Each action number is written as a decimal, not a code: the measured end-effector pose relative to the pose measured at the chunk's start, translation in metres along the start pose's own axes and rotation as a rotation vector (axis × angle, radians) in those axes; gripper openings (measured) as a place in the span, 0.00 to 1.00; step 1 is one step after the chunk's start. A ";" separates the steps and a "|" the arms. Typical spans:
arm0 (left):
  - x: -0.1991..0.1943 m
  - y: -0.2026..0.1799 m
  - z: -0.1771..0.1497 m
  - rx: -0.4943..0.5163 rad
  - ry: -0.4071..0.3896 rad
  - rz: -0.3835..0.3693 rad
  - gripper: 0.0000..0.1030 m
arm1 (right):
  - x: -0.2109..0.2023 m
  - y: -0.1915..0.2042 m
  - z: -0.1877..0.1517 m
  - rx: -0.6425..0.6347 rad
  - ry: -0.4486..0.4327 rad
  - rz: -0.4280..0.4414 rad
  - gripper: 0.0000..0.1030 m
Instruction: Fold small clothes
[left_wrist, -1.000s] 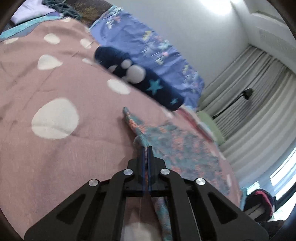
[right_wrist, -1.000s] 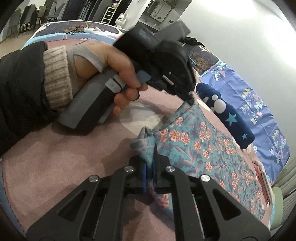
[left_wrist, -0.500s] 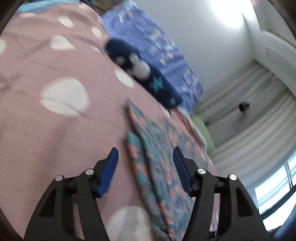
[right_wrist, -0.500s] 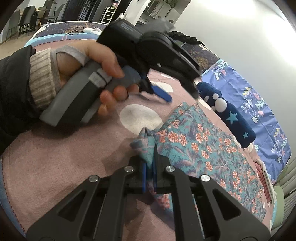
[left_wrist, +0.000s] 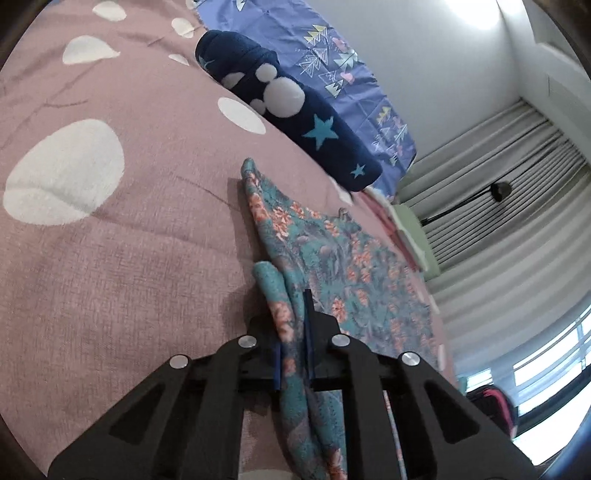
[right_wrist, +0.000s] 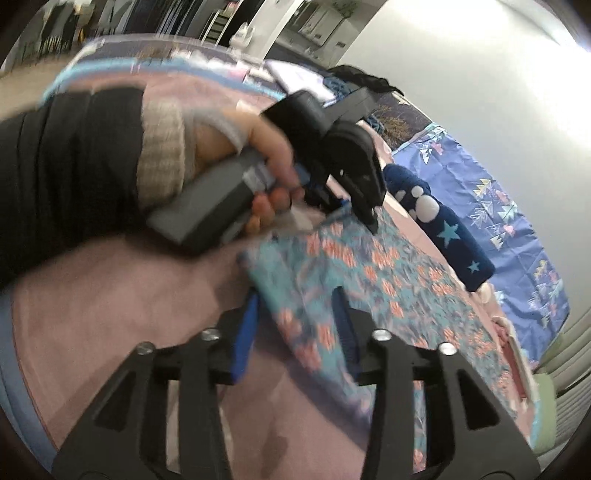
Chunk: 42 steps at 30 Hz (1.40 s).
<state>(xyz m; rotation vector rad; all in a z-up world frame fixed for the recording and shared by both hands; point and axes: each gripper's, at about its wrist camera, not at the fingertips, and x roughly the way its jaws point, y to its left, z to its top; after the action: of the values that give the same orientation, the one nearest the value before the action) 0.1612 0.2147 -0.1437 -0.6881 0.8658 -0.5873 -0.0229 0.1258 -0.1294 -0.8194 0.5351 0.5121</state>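
A pink bedspread (left_wrist: 122, 258) with white spots covers the bed; pleated curtains (left_wrist: 491, 206) hang beyond. In the left wrist view the floral cloth (left_wrist: 332, 254), thin teal fabric with orange flowers, lies flat on the bedspread, one edge bunched into a ridge. The left gripper (left_wrist: 293, 354) has just been closing, its jaws clenched on that ridge. A navy roll (left_wrist: 291, 110) with stars and white dots lies behind.

The right wrist view is blurred. The right gripper (right_wrist: 295, 328) has just been opening; its jaws stand released, the cloth's corner between them. A hand (right_wrist: 240, 147) with a knitted cuff holds the left gripper's grey handle. No writing is legible.
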 end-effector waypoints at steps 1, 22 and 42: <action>0.001 -0.001 0.000 0.004 0.000 0.003 0.10 | 0.001 0.002 -0.002 -0.019 0.007 -0.011 0.42; 0.014 -0.002 0.008 0.014 0.031 -0.016 0.10 | 0.048 0.009 0.028 -0.019 0.063 -0.114 0.43; 0.010 -0.114 0.037 0.190 -0.010 0.091 0.08 | -0.037 -0.099 0.005 0.422 -0.156 -0.103 0.07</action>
<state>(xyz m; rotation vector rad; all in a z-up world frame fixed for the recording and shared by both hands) 0.1760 0.1456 -0.0466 -0.4764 0.8153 -0.5758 0.0112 0.0645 -0.0502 -0.3976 0.4337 0.3470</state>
